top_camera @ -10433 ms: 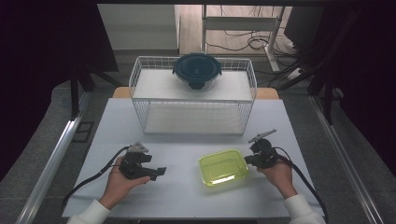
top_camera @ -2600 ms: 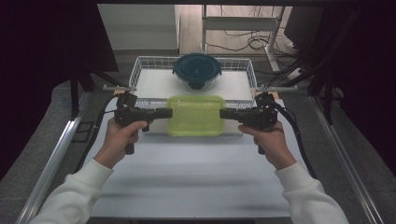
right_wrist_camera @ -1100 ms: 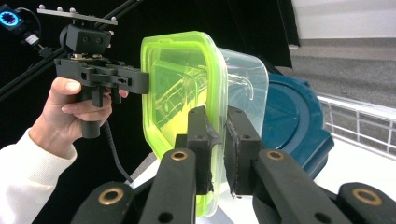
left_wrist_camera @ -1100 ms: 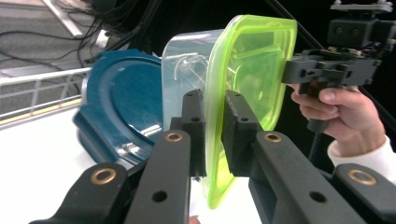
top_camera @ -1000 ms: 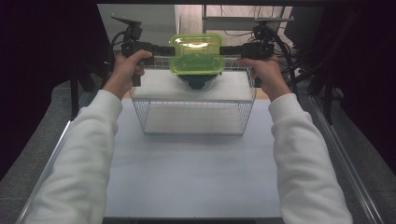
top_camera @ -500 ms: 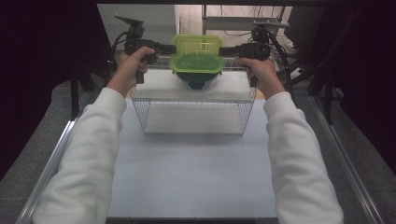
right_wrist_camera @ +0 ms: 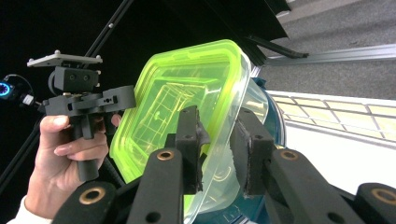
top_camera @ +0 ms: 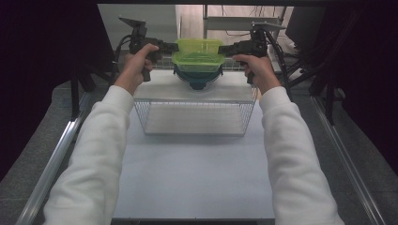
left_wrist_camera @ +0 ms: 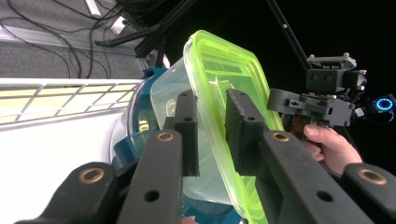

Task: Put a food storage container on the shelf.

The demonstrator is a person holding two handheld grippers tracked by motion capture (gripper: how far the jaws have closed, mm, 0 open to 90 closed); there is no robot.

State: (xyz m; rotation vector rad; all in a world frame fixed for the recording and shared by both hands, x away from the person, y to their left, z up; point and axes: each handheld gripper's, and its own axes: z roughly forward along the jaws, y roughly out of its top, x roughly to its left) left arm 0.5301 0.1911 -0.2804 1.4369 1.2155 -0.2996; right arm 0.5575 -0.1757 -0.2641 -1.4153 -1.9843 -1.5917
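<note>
Container (top_camera: pixel 197 55) seemingly atop bowl (top_camera: pixel 197 79)

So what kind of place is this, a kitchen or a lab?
Most likely a lab recording rig, not a kitchen: a white table with metal rails, dark curtains around it, loose cables on the floor, and camera-bearing claws.

A white table (top_camera: pixel 197 173) carries a wire basket (top_camera: pixel 195 105) (upturned, it seems, its flat top bearing the blue bowl (top_camera: pixel 197 79)).
</note>
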